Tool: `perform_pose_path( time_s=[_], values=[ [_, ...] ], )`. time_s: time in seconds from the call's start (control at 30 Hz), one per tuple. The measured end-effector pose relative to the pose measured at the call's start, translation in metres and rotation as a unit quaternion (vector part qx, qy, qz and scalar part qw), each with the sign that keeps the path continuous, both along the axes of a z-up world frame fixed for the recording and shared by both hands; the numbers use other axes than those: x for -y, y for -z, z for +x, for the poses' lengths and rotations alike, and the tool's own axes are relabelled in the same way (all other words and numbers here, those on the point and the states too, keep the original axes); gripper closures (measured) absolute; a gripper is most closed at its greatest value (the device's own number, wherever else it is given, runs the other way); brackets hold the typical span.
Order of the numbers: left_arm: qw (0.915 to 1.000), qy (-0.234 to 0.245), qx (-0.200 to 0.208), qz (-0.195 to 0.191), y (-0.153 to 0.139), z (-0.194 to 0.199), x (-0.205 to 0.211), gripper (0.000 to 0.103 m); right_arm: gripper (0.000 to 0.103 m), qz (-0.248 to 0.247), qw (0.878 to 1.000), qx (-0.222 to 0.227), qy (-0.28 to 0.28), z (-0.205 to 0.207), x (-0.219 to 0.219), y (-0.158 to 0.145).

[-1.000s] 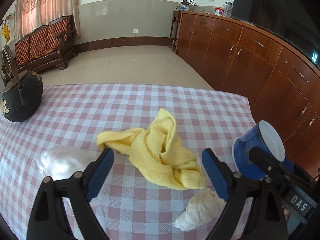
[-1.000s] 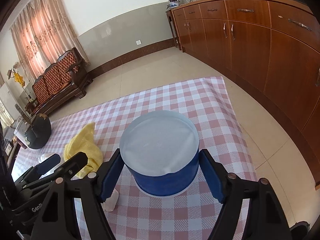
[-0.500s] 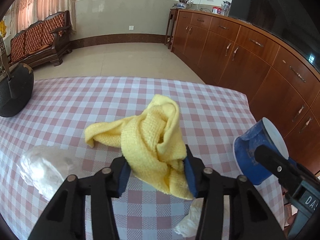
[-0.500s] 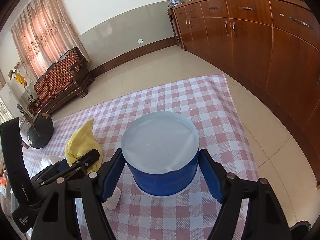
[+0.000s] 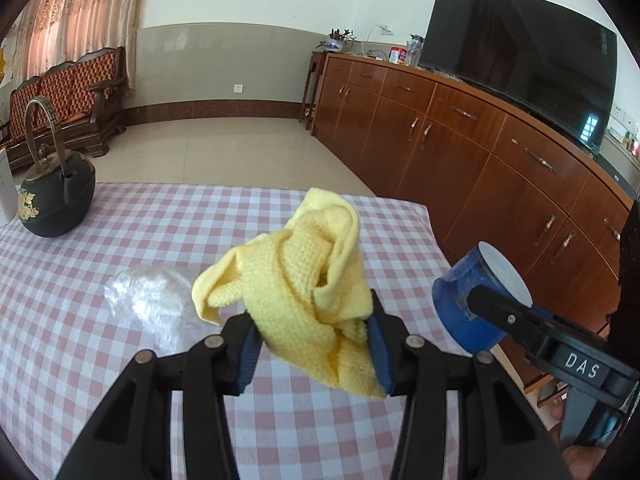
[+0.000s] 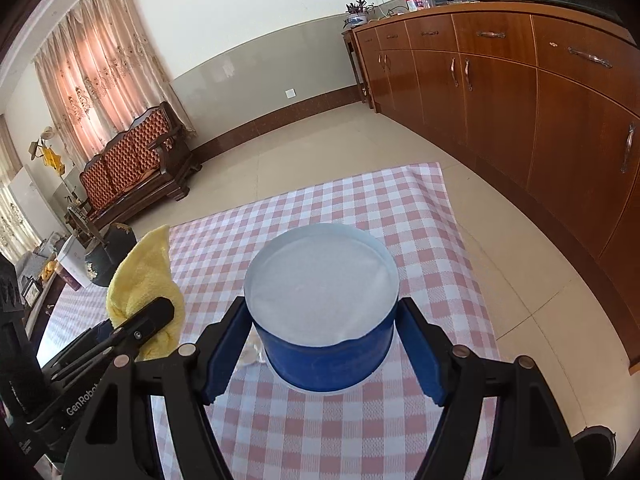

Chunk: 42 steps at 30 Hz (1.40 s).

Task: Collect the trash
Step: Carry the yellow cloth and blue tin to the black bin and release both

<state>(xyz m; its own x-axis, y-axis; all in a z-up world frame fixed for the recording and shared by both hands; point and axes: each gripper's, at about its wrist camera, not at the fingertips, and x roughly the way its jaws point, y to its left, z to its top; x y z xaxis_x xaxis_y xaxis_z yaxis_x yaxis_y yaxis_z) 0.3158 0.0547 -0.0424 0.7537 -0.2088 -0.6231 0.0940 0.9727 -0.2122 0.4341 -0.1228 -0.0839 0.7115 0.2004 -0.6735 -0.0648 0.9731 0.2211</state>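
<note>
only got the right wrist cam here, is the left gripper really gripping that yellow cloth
Observer: Yes. In the left wrist view the left gripper has just been closing its jaws, and both blue pads now press the yellow cloth.
Operator: any trash i cant see from here
Observer: A crumpled clear plastic wrap lies on the checked tablecloth, on the far side of the cloth from your blue tub.

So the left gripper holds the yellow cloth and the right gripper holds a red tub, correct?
Not quite: the tub in the right gripper is blue, not red, as the right wrist view shows. The left gripper does hold the yellow cloth.
</note>
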Motion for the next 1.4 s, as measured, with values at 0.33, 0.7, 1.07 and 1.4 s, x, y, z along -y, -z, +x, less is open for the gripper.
perform_pose_path(
  time_s=[0.33,0.7,1.07,1.4],
  values=[
    [0.9992,0.040,0.000,-0.001,-0.006,-0.072,0.037,0.055,0.028,0.007,1.000,-0.005,0.010,-0.108,0.023,-0.013],
    [0.9909,0.135,-0.004,0.001,-0.003,-0.133,0.109,0.055,0.028,0.001,0.996,-0.017,0.087,-0.223,0.092,-0.012],
    [0.9653,0.259,-0.032,0.001,0.014,-0.174,0.214,0.055,0.028,-0.001,0.978,-0.045,0.205,-0.313,0.194,0.009],
    [0.9408,0.327,-0.086,0.022,0.063,-0.187,0.312,0.055,0.028,0.033,0.950,-0.091,0.298,-0.360,0.287,0.058]
  ],
)
